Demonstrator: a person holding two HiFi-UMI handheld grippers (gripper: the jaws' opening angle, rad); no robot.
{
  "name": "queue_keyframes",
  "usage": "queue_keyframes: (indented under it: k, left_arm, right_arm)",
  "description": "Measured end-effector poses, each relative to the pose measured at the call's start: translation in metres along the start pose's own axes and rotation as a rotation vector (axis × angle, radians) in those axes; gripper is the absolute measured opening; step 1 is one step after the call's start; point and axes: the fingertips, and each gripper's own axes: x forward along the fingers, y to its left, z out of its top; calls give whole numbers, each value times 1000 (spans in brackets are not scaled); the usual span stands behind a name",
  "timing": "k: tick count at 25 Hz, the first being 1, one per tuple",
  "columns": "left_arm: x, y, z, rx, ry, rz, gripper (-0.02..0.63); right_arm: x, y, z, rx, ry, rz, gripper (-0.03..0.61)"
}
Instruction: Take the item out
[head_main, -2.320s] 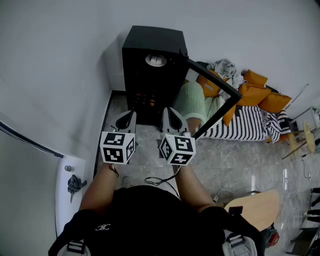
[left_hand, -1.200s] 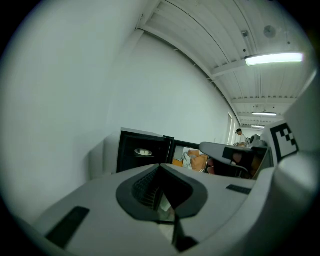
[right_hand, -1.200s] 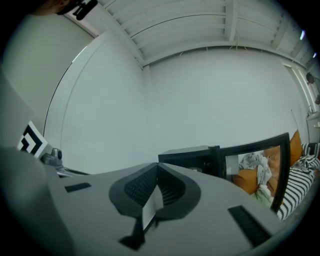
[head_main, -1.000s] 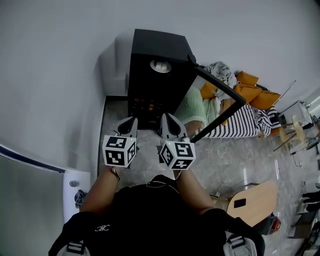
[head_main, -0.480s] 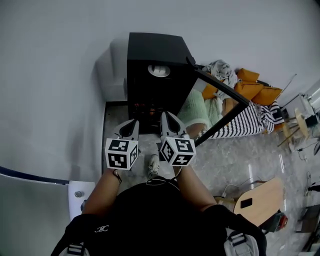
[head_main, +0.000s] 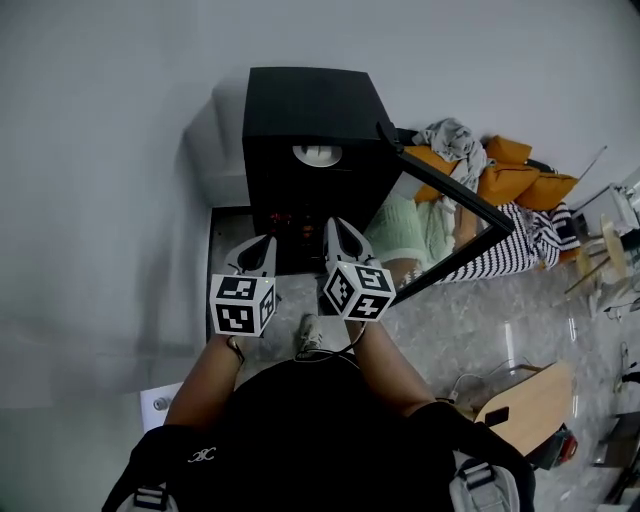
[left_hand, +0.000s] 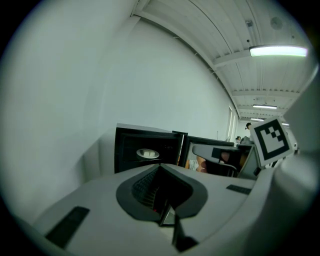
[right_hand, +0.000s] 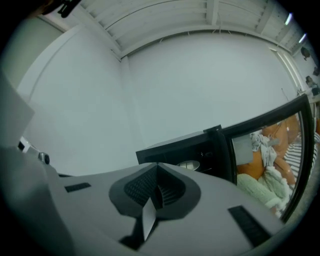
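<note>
Black cabinet (head_main: 305, 100) stands on the floor against the wall, with its glass door (head_main: 440, 185) swung open to its right so the inside is reachable. The item, a pale round dish-like thing (head_main: 317, 153), sits on the upper shelf inside the cabinet, untouched. Something reddish glows lower inside the cabinet; I can't tell what. Left gripper (head_main: 267, 241) and right gripper (head_main: 334, 224) are both just in front of the cabinet opening, side by side and pointing in. Both have their jaws pressed together with nothing between them. This looks like the approach stage, and the jaws need to open before any grab. Orange cushions (head_main: 520, 180) and striped bedding (head_main: 515, 240) lie beyond the door, clear of the reach.
</note>
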Motion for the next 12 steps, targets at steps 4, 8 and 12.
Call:
queue_keyframes:
  k: [4,8,12]
  left_arm:
    - [36,8,11,-14,15,15,8]
    - [69,12,16,-18,30,30,8]
    - [98,16,22,-21,46,53,8]
  right_arm:
    - [36,-28,-1,148,57,26,8]
    - [66,-54,-6,246,92,31,8]
    - [91,-67,-5,176,109,44,8]
